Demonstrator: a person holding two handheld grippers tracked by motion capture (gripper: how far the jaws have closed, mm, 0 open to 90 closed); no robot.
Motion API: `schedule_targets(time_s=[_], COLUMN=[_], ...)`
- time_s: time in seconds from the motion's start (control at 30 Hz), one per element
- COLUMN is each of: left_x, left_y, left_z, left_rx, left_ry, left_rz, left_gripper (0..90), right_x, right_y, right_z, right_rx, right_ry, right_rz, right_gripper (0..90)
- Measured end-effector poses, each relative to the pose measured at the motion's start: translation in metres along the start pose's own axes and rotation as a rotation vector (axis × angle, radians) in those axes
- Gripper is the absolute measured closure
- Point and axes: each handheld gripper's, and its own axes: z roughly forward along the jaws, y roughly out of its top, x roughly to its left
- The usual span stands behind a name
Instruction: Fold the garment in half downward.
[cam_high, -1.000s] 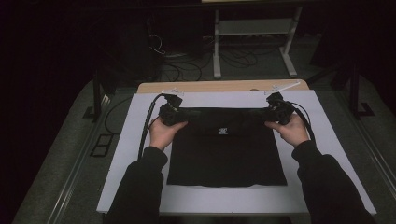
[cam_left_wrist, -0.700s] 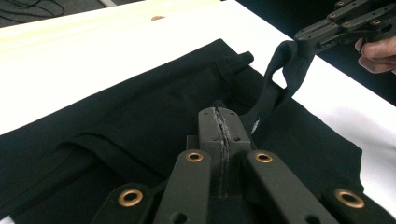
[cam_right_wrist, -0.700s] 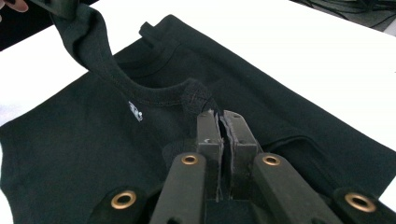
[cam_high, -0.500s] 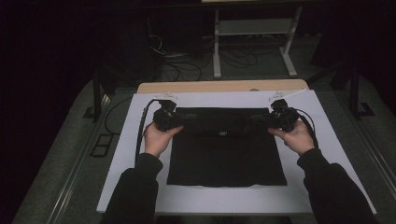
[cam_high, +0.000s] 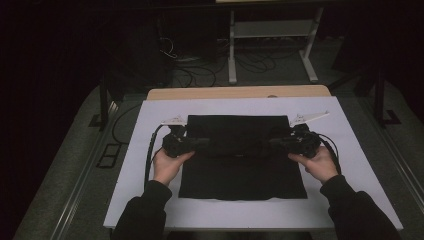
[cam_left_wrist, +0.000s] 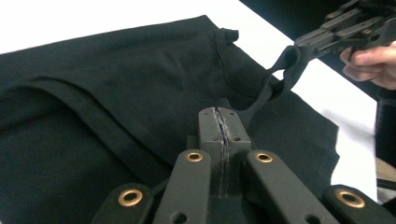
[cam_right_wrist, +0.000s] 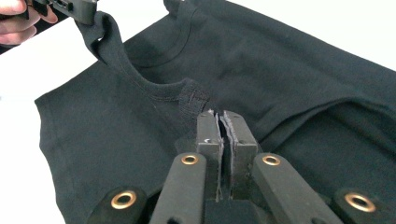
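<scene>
Black sleeves reach in from the near edge of the high view, each bare hand wrapped around a claw handle, knuckles up, forearms angled slightly inward. The left hand (cam_high: 167, 165) holds the left claw (cam_high: 176, 144) at the left side of a black garment (cam_high: 240, 165); the right hand (cam_high: 315, 164) holds the right claw (cam_high: 298, 142) at the garment's right side, so the two sit level with each other and well apart.

The garment is soft, matte knit cloth with stitched hems and a ribbed, curved neckline. It lies spread on a white sheet (cam_high: 350, 150) covering the bench, a pale wooden edge (cam_high: 240, 93) showing beyond it.

In the left gripper view the left claw (cam_left_wrist: 225, 122) is pressed shut, pinching a fold of the cloth; a strap-like band stretches from there to the far claw. In the right gripper view the right claw (cam_right_wrist: 223, 123) is likewise clamped on the fabric just beside the neckline seam, with the hem lifted taut toward the other claw.
</scene>
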Motion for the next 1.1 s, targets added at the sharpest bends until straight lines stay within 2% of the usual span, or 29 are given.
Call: schedule_targets(time_s=[0.3,0.57,0.7,0.87,1.1], left_x=[0.002,-0.002,-0.002,-0.008,-0.016], left_y=[-0.018,-0.029,-0.031,-0.037,-0.046], left_z=[-0.001,-0.003,-0.004,-0.011,-0.022], left_rx=[-0.01,-0.007,-0.006,-0.021,-0.036], left_ry=[-0.01,-0.035,-0.034,-0.045,-0.052], left_rz=[-0.027,-0.031,-0.031,-0.046,-0.06], left_gripper=[88.2,88.2,88.2,88.2,88.2], right_x=[0.006,0.01,0.013,0.02,0.031], right_y=[-0.012,-0.025,-0.032,-0.038,-0.048], right_z=[0.001,-0.002,-0.001,-0.001,-0.012], right_rx=[0.021,0.036,0.05,0.065,0.059], right_ry=[0.009,0.027,0.037,0.042,0.048], right_rz=[-0.006,0.01,0.017,0.014,0.016], right_gripper=[85.0,84.9,84.9,84.9,84.9])
